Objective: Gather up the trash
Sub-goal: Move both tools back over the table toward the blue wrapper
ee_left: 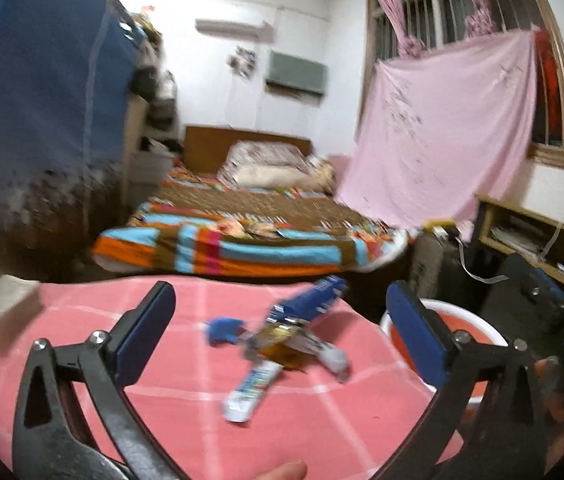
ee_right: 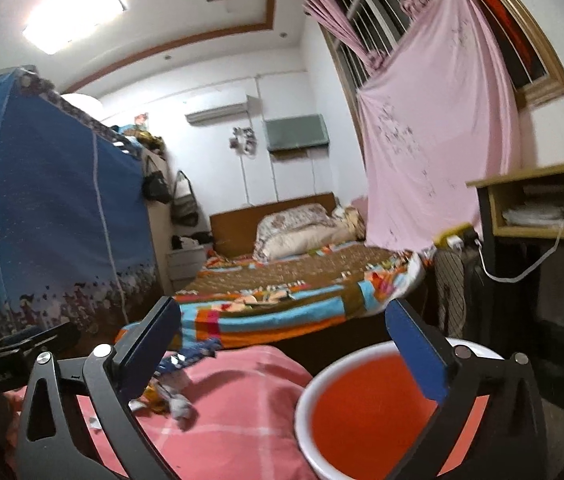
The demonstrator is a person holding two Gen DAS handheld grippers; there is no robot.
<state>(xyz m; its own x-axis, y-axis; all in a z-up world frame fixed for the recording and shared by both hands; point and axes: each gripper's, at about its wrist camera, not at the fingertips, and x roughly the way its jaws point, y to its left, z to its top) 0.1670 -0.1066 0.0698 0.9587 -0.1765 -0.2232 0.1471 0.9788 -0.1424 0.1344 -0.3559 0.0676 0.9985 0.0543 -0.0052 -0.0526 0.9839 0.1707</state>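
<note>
We hold both grippers with fingers spread apart, gripping nothing. Our left gripper (ee_left: 278,320) faces the trash (ee_left: 278,340) piled on the pink-checked desk (ee_left: 186,400). Our right gripper (ee_right: 282,344) hovers over the red basin (ee_right: 362,412) beside the desk.

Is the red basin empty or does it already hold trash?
Empty as far as visible: the red basin shows only bare red interior, with the right gripper open above.

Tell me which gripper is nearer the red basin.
Right. The right gripper hangs over the red basin's rim; the left gripper faces the wrappers, basin to its right.
</note>
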